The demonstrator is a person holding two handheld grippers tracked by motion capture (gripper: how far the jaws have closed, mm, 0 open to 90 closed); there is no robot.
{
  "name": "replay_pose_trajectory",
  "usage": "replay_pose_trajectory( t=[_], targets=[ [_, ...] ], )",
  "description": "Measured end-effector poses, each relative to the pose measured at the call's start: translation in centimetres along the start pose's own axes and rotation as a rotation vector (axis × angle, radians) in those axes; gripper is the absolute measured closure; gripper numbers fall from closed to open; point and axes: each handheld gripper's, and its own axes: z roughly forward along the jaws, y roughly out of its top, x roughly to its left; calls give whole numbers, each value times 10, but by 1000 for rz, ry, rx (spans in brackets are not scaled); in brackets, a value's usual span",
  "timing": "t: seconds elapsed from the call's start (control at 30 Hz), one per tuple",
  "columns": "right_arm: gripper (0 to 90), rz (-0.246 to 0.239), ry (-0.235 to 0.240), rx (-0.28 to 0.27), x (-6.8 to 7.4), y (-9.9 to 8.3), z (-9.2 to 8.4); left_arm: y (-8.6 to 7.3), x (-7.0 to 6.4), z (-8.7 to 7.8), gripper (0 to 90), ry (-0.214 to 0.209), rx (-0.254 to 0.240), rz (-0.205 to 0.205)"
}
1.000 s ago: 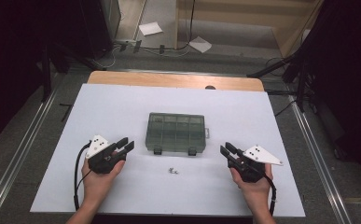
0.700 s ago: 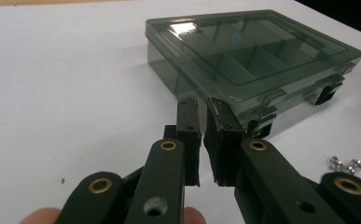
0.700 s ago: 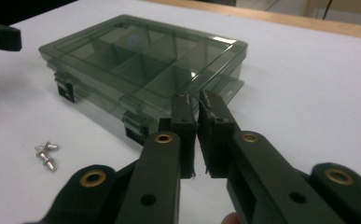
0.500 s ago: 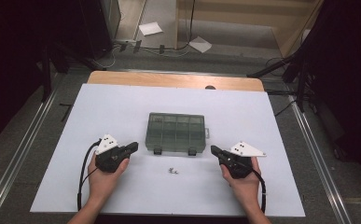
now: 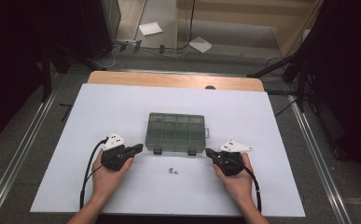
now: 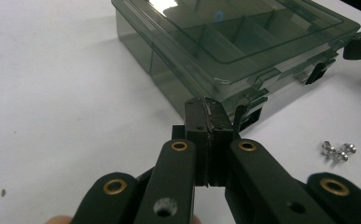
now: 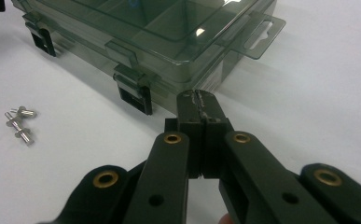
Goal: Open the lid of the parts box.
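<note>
A smoky clear compartment box [image 5: 176,132] lies closed at the middle of the white table, with two dark latches on its near side [image 7: 134,91]. A few small metal pins [image 5: 172,171] lie just in front of it. My left gripper [image 5: 138,148] is shut and empty, its tips by the box's near left corner [image 6: 208,105]. My right gripper [image 5: 209,152] is shut too, tips close to the box's near right corner [image 7: 196,100]. The box's divided lid [image 6: 243,37] and the pins [image 6: 337,151] appear in the left gripper view; pins [image 7: 19,122] appear in the right gripper view as well.
A white sheet [image 5: 99,121] covers the table, with a wooden edge [image 5: 169,80] at the back. Metal rails [image 5: 24,154] run along both sides. Papers [image 5: 150,29] and cables lie on the floor beyond.
Both grippers have moved inward toward the box's near corners, the right one the farther. The box and pins have stayed put.
</note>
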Motion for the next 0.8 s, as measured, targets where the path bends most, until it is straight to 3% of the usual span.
replay_pose_trajectory(
  t=[0.43, 0.8],
  targets=[
    [900, -19, 18, -25, 1, 6, -4, 4, -1, 3, 897, -15, 21, 7],
    [900, -17, 20, -56, 2, 15, -8, 10, -2, 0, 892, 2, -20, 13]
  ],
)
